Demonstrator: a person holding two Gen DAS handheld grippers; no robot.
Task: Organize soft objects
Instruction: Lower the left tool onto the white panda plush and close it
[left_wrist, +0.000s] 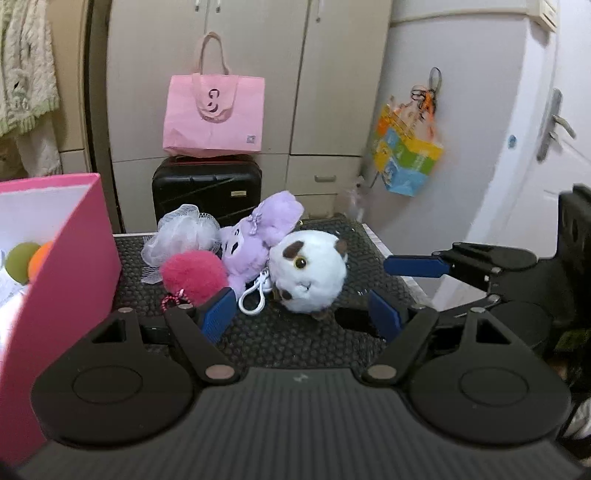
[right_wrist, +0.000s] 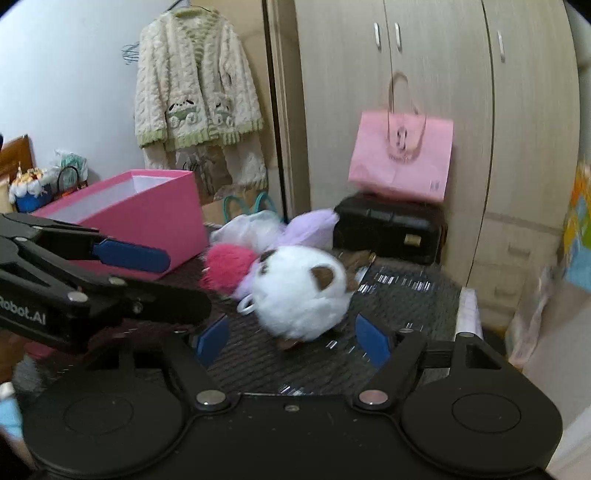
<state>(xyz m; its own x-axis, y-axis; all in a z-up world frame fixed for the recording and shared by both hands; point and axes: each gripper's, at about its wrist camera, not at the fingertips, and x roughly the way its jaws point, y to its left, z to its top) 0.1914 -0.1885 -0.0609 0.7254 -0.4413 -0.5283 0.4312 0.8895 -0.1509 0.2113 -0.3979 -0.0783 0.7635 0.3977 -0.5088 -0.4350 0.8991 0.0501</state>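
Observation:
A white plush cat head (left_wrist: 312, 271) lies on the dark textured mat (left_wrist: 280, 339), beside a purple plush (left_wrist: 258, 236), a pink pom-pom (left_wrist: 194, 273) and a white mesh bath puff (left_wrist: 183, 232). My left gripper (left_wrist: 303, 317) is open and empty, just in front of the cat head. My right gripper (right_wrist: 291, 341) is open, with the cat head (right_wrist: 301, 293) at its fingertips, not clamped. It also shows at the right of the left wrist view (left_wrist: 413, 266). An open pink box (left_wrist: 62, 266) on the left holds a green ball and an orange ball.
A black suitcase (left_wrist: 207, 190) with a pink tote bag (left_wrist: 214, 112) on top stands behind the mat, against the wardrobe. A colourful bag (left_wrist: 406, 155) hangs on the right wall. A knitted cardigan (right_wrist: 199, 96) hangs at the left.

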